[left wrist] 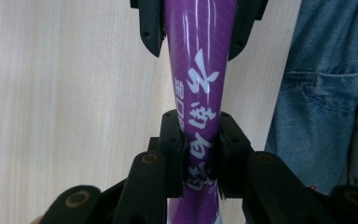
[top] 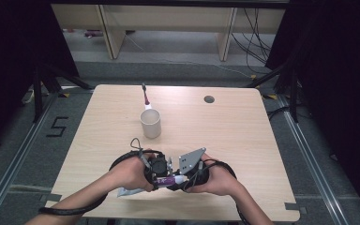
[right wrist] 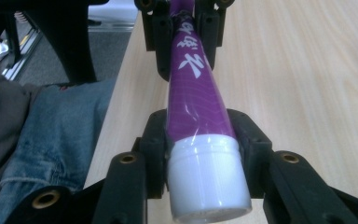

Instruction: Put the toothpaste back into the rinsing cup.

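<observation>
1. Your left claw (left wrist: 200,154) is clamped on the one purple tube (left wrist: 200,70); its two black jaws pinch the flattened, printed part of the tube from both sides, and the plastic is squeezed narrow between them.
2. Your right claw (right wrist: 204,144) sits around the same tube (right wrist: 193,93) at its cap end. Its two jaws stand on either side of the tube just above the one white cap (right wrist: 207,177) and appear to touch it; how hard they press you cannot tell from this view.
3. In the high view the two claws face each other, left claw (top: 157,176) and right claw (top: 183,177), with the tube (top: 166,180) lying level between them, cap end pointing to your right.
4. The tube is held just above the near edge of the surface (top: 243,140), in front of your body; in the left gripper view your denim-covered leg (left wrist: 326,93) shows beside the wood.
5. A flat pale end (top: 129,191) juts out under your left hand (top: 131,173); it looks like the tube's crimped tail.
6. Farther out, one pale cup (top: 151,123) stands upright near the middle of the surface, well apart from both claws, and holds one slim stick-like item (top: 145,96) that leans toward the far edge.
7. One dark round hole (top: 209,99) lies in the surface toward the far right.
</observation>
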`<action>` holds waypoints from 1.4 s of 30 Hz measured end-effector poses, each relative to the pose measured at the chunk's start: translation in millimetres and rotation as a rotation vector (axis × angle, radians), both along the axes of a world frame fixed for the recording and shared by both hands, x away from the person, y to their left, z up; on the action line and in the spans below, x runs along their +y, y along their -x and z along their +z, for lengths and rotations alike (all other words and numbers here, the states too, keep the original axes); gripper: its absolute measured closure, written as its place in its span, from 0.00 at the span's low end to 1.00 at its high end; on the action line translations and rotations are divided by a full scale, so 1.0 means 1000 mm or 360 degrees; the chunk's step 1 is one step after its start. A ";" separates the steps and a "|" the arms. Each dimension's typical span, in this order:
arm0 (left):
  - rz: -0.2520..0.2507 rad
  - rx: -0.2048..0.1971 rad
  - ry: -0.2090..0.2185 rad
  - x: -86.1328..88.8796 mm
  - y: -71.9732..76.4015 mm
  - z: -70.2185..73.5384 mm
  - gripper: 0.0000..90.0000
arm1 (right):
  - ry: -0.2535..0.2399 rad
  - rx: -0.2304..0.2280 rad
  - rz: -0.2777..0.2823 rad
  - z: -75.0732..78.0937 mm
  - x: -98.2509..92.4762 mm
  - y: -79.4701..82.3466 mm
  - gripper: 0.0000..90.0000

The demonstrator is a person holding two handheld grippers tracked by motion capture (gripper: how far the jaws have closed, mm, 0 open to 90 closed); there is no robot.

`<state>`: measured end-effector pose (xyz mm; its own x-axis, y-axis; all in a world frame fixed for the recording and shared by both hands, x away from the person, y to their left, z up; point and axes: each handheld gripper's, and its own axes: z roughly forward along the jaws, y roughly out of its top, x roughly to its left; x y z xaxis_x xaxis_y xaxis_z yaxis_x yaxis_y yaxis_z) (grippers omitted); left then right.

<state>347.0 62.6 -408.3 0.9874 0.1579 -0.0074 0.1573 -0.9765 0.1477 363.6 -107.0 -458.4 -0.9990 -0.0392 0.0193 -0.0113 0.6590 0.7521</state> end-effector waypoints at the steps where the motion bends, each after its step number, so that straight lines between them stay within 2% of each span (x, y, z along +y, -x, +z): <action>1: 0.0000 0.0000 0.0000 0.000 0.000 0.000 0.84 | -0.0002 -0.0021 -0.0018 0.001 0.001 -0.001 0.67; 2: 0.0002 0.0002 -0.0001 0.001 -0.001 0.001 0.84 | 0.0019 0.0048 -0.0067 0.002 0.001 0.003 0.66; 5: 0.0007 0.0002 -0.0007 0.001 -0.002 -0.001 0.84 | -0.0009 -0.0009 -0.0035 0.003 0.003 0.000 0.62; 6: 0.0001 -0.0010 -0.0003 0.002 -0.002 -0.001 0.84 | -0.0024 0.0022 -0.0034 0.003 0.004 0.000 0.61; 7: 0.0005 -0.0008 -0.0003 0.002 -0.002 -0.002 0.84 | -0.0032 -0.0003 -0.0040 0.004 0.004 0.000 0.61; 10: 0.0009 -0.0004 0.0010 0.000 -0.002 -0.002 0.84 | -0.0042 -0.0002 -0.0041 0.004 0.003 -0.001 0.63; 12: -0.0005 -0.0008 0.0006 -0.001 -0.002 -0.001 0.84 | -0.0038 0.0041 -0.0042 0.004 0.003 0.000 0.64; 13: 0.0005 -0.0011 0.0020 -0.002 -0.001 -0.002 0.84 | -0.0064 0.0003 -0.0041 0.004 0.004 -0.001 0.65; 16: 0.0002 -0.0013 0.0018 -0.002 -0.001 -0.001 0.84 | -0.0065 0.0011 -0.0039 0.004 0.004 -0.001 0.67; 19: -0.0001 -0.0020 0.0019 -0.002 -0.001 0.000 0.84 | -0.0084 -0.0012 -0.0039 0.004 0.004 -0.002 0.68; 21: -0.0003 -0.0016 0.0020 -0.002 -0.001 0.000 0.84 | -0.0081 -0.0007 -0.0035 0.004 0.004 -0.001 0.67; 22: -0.0002 -0.0014 0.0021 -0.002 -0.001 0.000 0.84 | -0.0093 0.0036 -0.0072 0.004 0.006 0.001 0.67; 23: -0.0002 -0.0014 0.0021 -0.002 -0.001 0.000 0.84 | -0.0093 0.0036 -0.0072 0.004 0.006 0.001 0.67; 24: -0.0002 -0.0014 0.0022 -0.002 -0.001 0.000 0.84 | -0.0103 0.0067 -0.0115 0.003 0.007 0.003 0.67; 26: -0.0002 -0.0015 0.0023 -0.002 -0.001 0.000 0.84 | -0.0104 0.0063 -0.0112 0.003 0.007 0.002 0.67; 27: -0.0002 -0.0018 0.0027 -0.002 -0.001 0.001 0.84 | -0.0088 0.0022 -0.0044 0.002 0.006 0.000 0.66; 28: -0.0001 -0.0018 0.0027 -0.003 -0.001 0.001 0.84 | -0.0092 -0.0008 -0.0043 0.002 0.006 0.000 0.66; 30: -0.0002 -0.0019 0.0032 -0.003 -0.001 0.001 0.84 | -0.0093 -0.0010 -0.0044 0.002 0.006 0.000 0.66; 31: 0.0022 -0.0005 0.0037 -0.003 0.001 0.001 0.84 | -0.0098 0.0014 -0.0060 0.001 0.007 0.001 0.66; 34: 0.0016 -0.0014 0.0039 -0.003 0.000 0.002 0.84 | -0.0099 0.0013 -0.0052 0.000 0.008 0.001 0.66; 35: 0.0008 -0.0018 0.0032 -0.003 0.000 0.002 0.84 | -0.0079 0.0071 -0.0098 0.000 0.007 0.004 0.68; 36: -0.0010 -0.0017 0.0015 -0.003 0.000 0.003 0.84 | -0.0083 0.0076 -0.0095 0.000 0.007 0.003 0.68; 39: 0.0007 -0.0019 0.0035 -0.003 0.001 0.002 0.84 | -0.0090 0.0082 -0.0104 0.000 0.007 0.004 0.69; 42: -0.0005 -0.0025 0.0025 -0.003 0.001 0.002 0.84 | -0.0089 0.0086 -0.0098 0.000 0.007 0.004 0.69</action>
<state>346.2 59.2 -405.8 0.9880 0.1546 0.0059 0.1515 -0.9745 0.1655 359.9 -100.4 -458.4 -0.9972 0.0196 0.0726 0.0693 0.6142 0.7861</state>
